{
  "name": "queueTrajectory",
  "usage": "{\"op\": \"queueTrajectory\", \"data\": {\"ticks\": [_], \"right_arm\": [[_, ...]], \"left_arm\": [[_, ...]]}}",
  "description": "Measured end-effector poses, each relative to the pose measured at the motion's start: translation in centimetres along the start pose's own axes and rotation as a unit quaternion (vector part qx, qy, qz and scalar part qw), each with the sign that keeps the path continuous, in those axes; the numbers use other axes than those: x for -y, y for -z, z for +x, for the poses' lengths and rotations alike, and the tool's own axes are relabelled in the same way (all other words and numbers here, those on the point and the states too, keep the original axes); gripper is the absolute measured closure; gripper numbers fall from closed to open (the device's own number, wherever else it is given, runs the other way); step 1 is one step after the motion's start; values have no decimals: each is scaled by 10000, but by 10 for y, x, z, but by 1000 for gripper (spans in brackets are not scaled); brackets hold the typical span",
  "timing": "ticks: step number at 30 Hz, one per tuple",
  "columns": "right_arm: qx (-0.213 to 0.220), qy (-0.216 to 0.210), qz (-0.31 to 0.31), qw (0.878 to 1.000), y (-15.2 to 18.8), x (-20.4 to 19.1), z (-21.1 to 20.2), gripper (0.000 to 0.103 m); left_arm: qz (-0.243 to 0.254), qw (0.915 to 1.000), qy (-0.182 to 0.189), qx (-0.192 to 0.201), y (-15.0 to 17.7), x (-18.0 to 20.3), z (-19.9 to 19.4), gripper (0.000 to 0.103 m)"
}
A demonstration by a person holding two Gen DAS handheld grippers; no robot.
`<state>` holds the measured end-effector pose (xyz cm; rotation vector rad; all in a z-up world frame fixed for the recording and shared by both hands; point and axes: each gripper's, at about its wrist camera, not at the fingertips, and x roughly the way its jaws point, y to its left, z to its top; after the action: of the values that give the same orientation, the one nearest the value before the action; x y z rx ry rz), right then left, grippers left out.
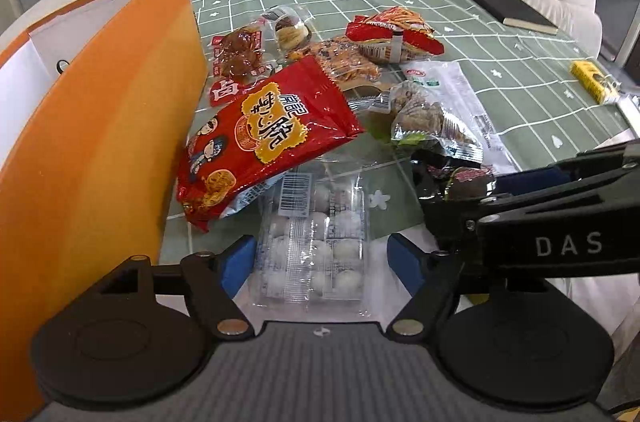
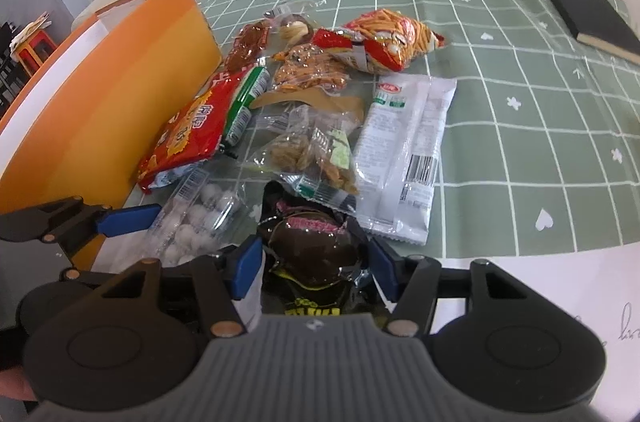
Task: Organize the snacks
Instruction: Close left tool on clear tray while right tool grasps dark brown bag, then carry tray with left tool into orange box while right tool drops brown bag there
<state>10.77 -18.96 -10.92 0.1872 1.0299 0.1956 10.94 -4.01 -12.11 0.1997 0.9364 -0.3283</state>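
- Green grid-patterned cloth covers the tabletop (image 2: 520, 110), a beige sofa behind.
- Nearest: left tool (image 1: 322, 264) spread wide around a clear plastic tray of white balls (image 1: 320, 242), pads not touching it; close squarely on the tray's sides.
- Right tool (image 2: 316, 268), marked "DAS", brackets a dark glossy wrapped snack (image 2: 316, 254); contact cannot be told.
- Beyond: red crinkly bag with yellow Chinese lettering (image 1: 264, 138) leans on the orange box (image 1: 100, 142).
- Farthest: black notebook (image 2: 588, 14).

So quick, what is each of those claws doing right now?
Left gripper: open, astride the clear pack of white balls.
Right gripper: around the dark snack packet; grip cannot be told.
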Motion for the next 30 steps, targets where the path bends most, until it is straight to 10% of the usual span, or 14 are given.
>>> {"op": "queueTrajectory", "data": {"ticks": [11,30], "right_arm": [[-52,-43,-41,10000,1,-4,0,51],[296,-133,-311,9990,11,-12,-45,61]], "left_arm": [[73,9999,70,18,3,6,-8,44],[-518,9982,-5,306,14,0,-59,45]]}}
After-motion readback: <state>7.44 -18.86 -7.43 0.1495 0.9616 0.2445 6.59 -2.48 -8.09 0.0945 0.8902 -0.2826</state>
